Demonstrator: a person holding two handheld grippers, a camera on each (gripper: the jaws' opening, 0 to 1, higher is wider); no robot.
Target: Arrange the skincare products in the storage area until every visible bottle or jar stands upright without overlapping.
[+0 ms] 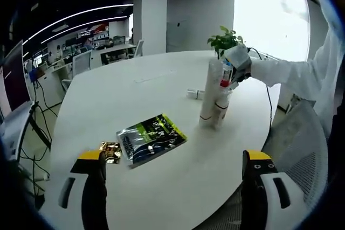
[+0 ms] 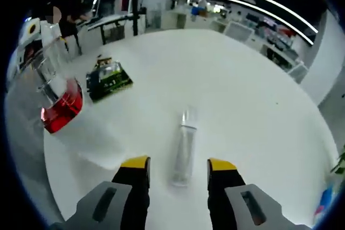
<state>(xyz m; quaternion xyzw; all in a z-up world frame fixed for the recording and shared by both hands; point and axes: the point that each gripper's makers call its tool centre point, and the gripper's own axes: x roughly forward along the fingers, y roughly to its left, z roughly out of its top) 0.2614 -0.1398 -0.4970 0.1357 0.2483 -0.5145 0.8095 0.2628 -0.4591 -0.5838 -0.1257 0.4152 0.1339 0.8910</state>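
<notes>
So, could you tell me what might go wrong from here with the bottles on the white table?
1. The clear plastic bottle lies on its side on the round white table ahead of the open right gripper; being round, it could roll away when pinched.
2. The tall white tubes stand close together, so a nudge from the white-gloved hand could topple them.
3. The red-capped clear bottle sits very near the right gripper view's camera and could be knocked.

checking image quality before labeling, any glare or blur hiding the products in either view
Left gripper view: the window blows out white behind the upright bottles, washing out their edges. Right gripper view: the lying clear bottle is sharp between open jaws; the red-capped bottle at the left edge is smeared and stretched.
</notes>
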